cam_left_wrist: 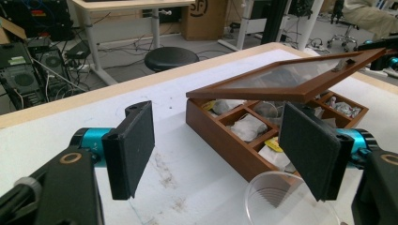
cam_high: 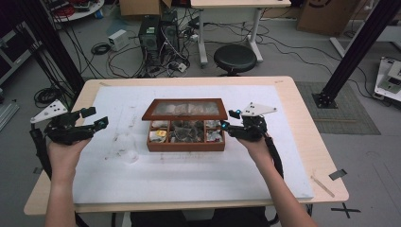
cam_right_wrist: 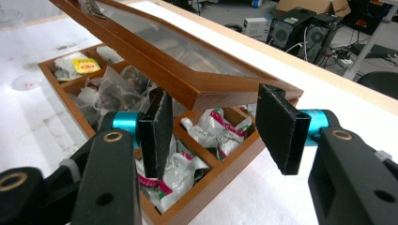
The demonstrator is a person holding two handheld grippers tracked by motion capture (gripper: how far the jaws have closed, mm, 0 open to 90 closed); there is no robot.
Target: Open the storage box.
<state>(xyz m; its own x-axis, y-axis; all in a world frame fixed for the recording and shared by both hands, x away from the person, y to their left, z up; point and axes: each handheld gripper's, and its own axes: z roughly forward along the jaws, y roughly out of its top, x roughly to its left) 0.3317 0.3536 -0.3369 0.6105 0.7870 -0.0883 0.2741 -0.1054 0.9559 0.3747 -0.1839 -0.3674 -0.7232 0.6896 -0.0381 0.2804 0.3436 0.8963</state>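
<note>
A wooden box (cam_high: 185,142) of tea bags (cam_right_wrist: 206,129) sits mid-bench on a white mat (cam_high: 189,179), its glass lid (cam_high: 185,109) half raised. The right gripper (cam_high: 226,120), jaws apart, hovers at the lid's right corner. The left gripper (cam_high: 94,118), also spread, waits well left, near a clear cup (cam_left_wrist: 286,201).

box (cam_high: 185,146): glossy brown wood | lid (cam_high: 185,109): glass pane (wood-framed) | cup (cam_left_wrist: 286,200): clear plastic | claw pads (cam_right_wrist: 156,131): matt black

Blocked above the right gripper (cam_right_wrist: 211,136) by the half-raised lid (cam_right_wrist: 187,61); open sheet (cam_left_wrist: 197,187) ahead of the left gripper (cam_left_wrist: 216,154), except 1 plastic cup (cam_left_wrist: 286,201).
</note>
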